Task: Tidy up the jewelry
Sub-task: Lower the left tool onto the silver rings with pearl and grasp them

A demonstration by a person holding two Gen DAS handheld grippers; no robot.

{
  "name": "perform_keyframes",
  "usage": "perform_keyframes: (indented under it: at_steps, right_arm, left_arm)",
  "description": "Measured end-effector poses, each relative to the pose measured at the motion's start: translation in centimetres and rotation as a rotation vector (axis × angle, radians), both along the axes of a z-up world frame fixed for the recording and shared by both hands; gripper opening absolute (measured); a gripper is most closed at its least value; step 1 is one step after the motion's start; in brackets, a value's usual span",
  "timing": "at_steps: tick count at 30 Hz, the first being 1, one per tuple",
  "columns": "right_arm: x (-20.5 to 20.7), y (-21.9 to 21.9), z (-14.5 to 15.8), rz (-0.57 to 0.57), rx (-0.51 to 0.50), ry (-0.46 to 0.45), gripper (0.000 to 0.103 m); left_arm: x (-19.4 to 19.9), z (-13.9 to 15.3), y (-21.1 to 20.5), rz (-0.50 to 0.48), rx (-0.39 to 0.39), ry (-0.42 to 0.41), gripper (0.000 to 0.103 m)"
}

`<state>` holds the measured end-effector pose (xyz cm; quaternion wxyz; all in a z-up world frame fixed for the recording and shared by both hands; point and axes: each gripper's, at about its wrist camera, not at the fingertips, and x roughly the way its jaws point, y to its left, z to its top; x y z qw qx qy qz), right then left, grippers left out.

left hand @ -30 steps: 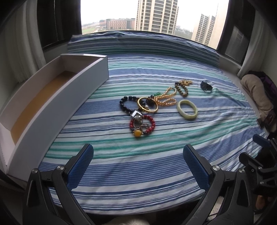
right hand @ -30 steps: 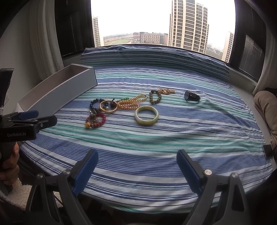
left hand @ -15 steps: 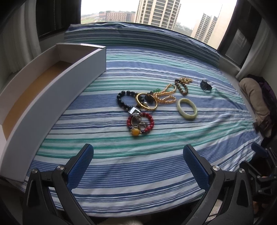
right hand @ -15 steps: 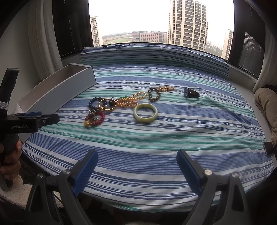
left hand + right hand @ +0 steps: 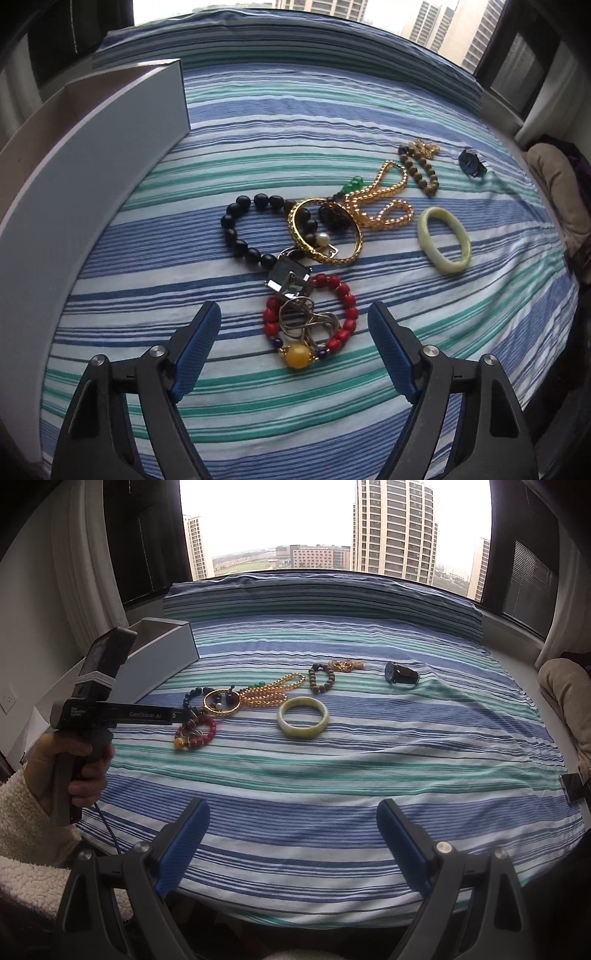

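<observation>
A heap of jewelry lies on the striped bedspread (image 5: pixel 295 406). Nearest is a red bead bracelet (image 5: pixel 349 314) with a yellow bead and metal rings (image 5: pixel 306 321) inside it. Behind it lie a black bead bracelet (image 5: pixel 231 236), a gold bangle (image 5: pixel 354 229), a gold chain (image 5: pixel 388 221), a brown bead bracelet (image 5: pixel 424 177), a pale green bangle (image 5: pixel 424 229) and a dark watch (image 5: pixel 472 166). My left gripper (image 5: pixel 293 317) hovers over the red bracelet with its jaws closing; the pads stand apart from it. My right gripper (image 5: pixel 292 812) stays open over bare cloth near the front edge.
A long white box (image 5: pixel 92 166) with an open top stands along the left side. A striped bolster (image 5: pixel 325 594) runs under the window at the back. Beige cloth (image 5: pixel 565 694) and a phone (image 5: pixel 572 788) lie at the right edge. A hand in a fleece sleeve (image 5: pixel 22 834) holds the left gripper.
My left gripper has moved forward and down to the jewelry heap, and its jaws have narrowed. The right gripper has kept still.
</observation>
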<state>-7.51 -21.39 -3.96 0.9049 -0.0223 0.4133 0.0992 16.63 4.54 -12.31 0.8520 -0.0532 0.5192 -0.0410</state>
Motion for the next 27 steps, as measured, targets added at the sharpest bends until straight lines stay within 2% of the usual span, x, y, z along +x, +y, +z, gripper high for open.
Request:
perform_keyframes:
  at_steps: [2,9,14,19,27]
  right_arm:
    - [0.2,-0.2,-0.1,-0.008,0.002,0.006,0.094]
    - [1.1,-0.6,-0.6,-0.024,0.003,0.022,0.094]
    - [1.6,-0.4,-0.6,-0.023,-0.002,0.022,0.094]
    - [3.0,0.1,0.0,0.007,-0.010,0.007,0.094]
    - [8.0,4.3,-1.7,0.164,0.014,0.071,0.094]
  left_arm:
    - [1.1,-1.1,-0.3,0.002,0.023,0.015,0.076]
    - [2.1,-2.6,-1.2,-0.014,0.066,0.032,0.035]
    - [1.6,-2.1,-0.5,-0.006,0.027,0.026,0.034]
    - [-0.3,0.3,0.9,0.012,-0.020,-0.012,0.034]
    - [-4.7,5.5,4.1,0.049,-0.044,-0.087,0.034]
